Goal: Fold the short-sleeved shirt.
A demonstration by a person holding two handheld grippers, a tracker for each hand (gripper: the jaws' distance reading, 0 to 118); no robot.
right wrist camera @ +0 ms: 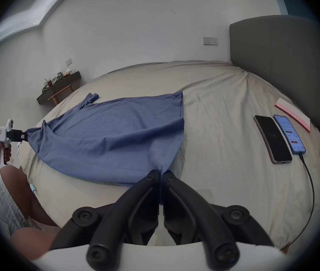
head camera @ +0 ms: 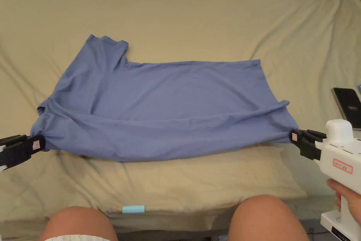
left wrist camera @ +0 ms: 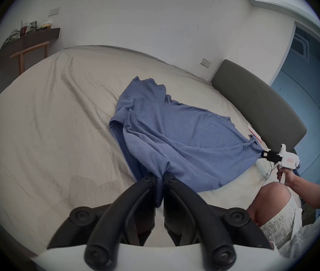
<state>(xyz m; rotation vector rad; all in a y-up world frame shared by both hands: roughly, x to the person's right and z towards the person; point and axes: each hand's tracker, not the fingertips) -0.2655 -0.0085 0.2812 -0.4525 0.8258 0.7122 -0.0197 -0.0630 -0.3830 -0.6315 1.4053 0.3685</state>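
A blue short-sleeved shirt (head camera: 165, 104) lies spread sideways on the beige bed sheet (head camera: 197, 12), one sleeve pointing to the far left. Its near edge is lifted and stretched taut between the two grippers. My left gripper (head camera: 39, 144) is shut on the shirt's near left corner, seen up close in the left gripper view (left wrist camera: 159, 177). My right gripper (head camera: 294, 136) is shut on the near right corner by the hem, with cloth pinched between its jaws in the right gripper view (right wrist camera: 161, 172). The far part of the shirt (right wrist camera: 116, 122) rests flat on the bed.
Two phones (right wrist camera: 272, 141) lie on the sheet to the right, one on a cable, beside a pink box (right wrist camera: 292, 116). A grey headboard (right wrist camera: 284, 64) stands at the right. The person's knees (head camera: 268, 217) are at the bed's near edge. A dark shelf (left wrist camera: 26, 44) hangs on the wall.
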